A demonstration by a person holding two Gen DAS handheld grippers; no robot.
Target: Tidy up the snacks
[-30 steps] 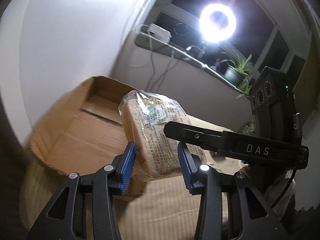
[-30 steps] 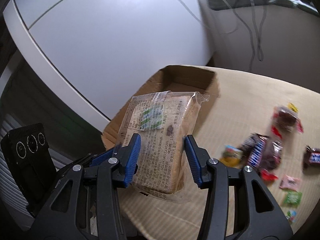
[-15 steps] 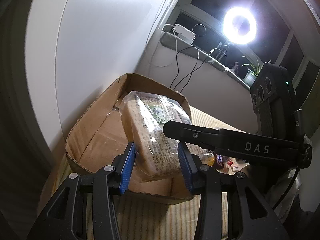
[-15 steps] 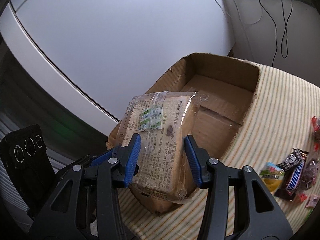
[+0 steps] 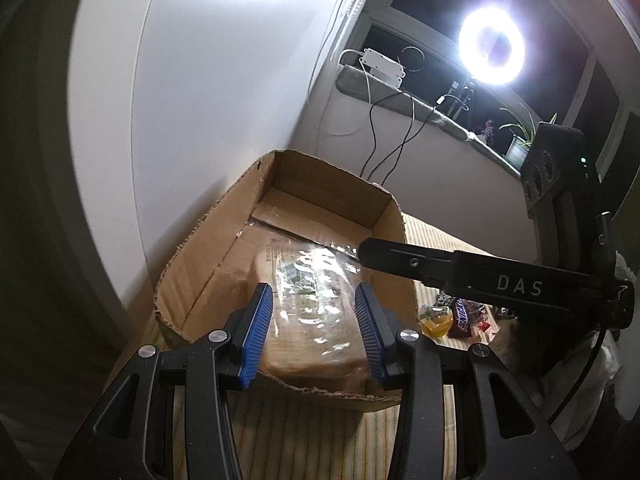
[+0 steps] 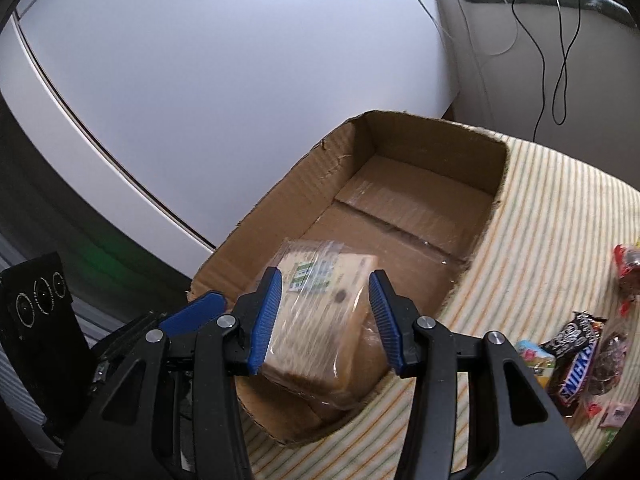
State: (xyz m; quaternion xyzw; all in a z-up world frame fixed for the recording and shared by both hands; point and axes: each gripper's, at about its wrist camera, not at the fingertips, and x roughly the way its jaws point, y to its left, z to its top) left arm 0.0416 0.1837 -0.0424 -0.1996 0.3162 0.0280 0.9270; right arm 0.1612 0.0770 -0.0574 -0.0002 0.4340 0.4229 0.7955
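A clear-wrapped pack of sliced bread (image 5: 310,312) (image 6: 320,332) lies inside the near end of an open cardboard box (image 5: 280,184) (image 6: 432,140), blurred with motion. My left gripper (image 5: 313,322) is open above the pack, its blue pads apart from the wrap. My right gripper (image 6: 324,316) is open too, with gaps between its pads and the pack. Each gripper shows in the other's view: the right one as a black arm (image 5: 480,276), the left one by its blue pad (image 6: 192,312).
The box stands on a striped cloth (image 6: 560,208) against a white wall. Loose snacks lie to the right: a Snickers bar (image 6: 576,372), a yellow packet (image 5: 436,318) and several small wrapped sweets. A sill with cables and a ring light (image 5: 491,51) is behind.
Both grippers carried the bread over the box, lowered it and opened. The pack has dropped from the pads into the box.
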